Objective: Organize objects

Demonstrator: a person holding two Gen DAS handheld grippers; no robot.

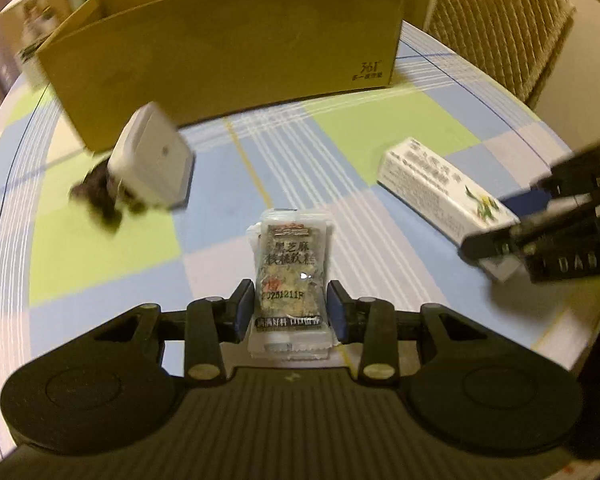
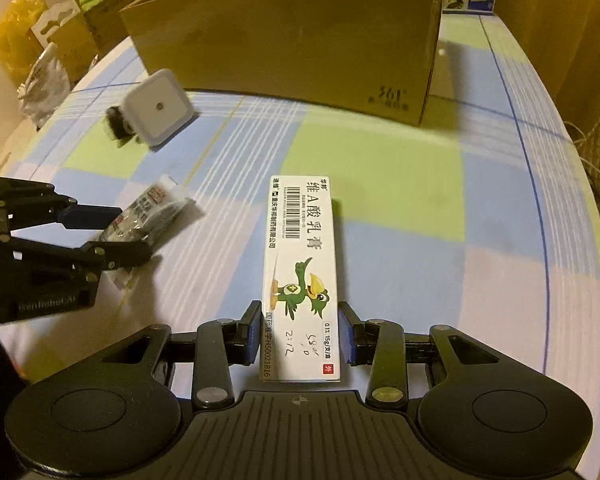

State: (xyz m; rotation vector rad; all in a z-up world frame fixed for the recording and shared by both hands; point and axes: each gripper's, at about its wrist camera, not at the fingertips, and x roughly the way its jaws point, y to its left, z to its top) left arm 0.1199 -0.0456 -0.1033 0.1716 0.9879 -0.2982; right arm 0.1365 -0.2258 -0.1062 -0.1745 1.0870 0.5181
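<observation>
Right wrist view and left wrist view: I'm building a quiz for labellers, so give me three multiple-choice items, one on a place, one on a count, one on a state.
1. Where is the white plug adapter?
A. inside the box
B. on the tablecloth before the cardboard box
C. in a gripper

2. How many loose items lie on the table?
A. three
B. five
C. one

3. What sits between the left gripper fingers?
A. nothing
B. the ointment carton
C. the snack packet

Answers: B, it stands outside the box front; A, adapter, packet, carton; C, the pads flank the packet.
</observation>
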